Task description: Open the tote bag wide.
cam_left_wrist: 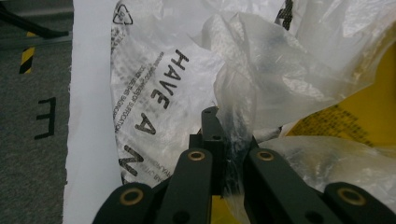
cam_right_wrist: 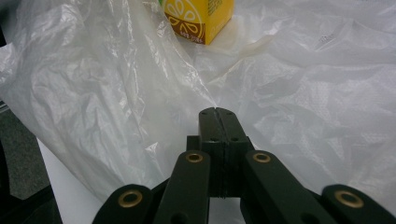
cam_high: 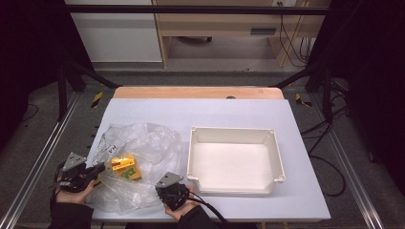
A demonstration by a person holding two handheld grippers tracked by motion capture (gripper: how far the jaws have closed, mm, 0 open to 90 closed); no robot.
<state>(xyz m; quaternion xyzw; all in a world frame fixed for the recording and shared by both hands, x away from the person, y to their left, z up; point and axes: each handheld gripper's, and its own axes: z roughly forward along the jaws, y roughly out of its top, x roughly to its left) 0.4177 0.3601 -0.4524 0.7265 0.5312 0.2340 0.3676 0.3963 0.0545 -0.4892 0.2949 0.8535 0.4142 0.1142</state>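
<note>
At the near edge of the worktop (cam_high: 305, 191), the right hand-held gripper (cam_right_wrist: 218, 112) has its jaws together on a fold of the clear plastic bag (cam_high: 138, 157). To the left, the left hand-held gripper (cam_left_wrist: 223, 122) is clamped on another fold. Pulling the folds evenly apart should open the bag without tearing. Inside, near left, the yellow carton (cam_high: 125, 167) lies flat, its long axis running near-right to far-left. The white tray (cam_high: 234, 191) sits farther right.

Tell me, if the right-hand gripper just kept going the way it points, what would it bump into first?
Probably the clear plastic bag right past the right gripper. The yellow carton lies farther along, though depth is hard to judge.
</note>
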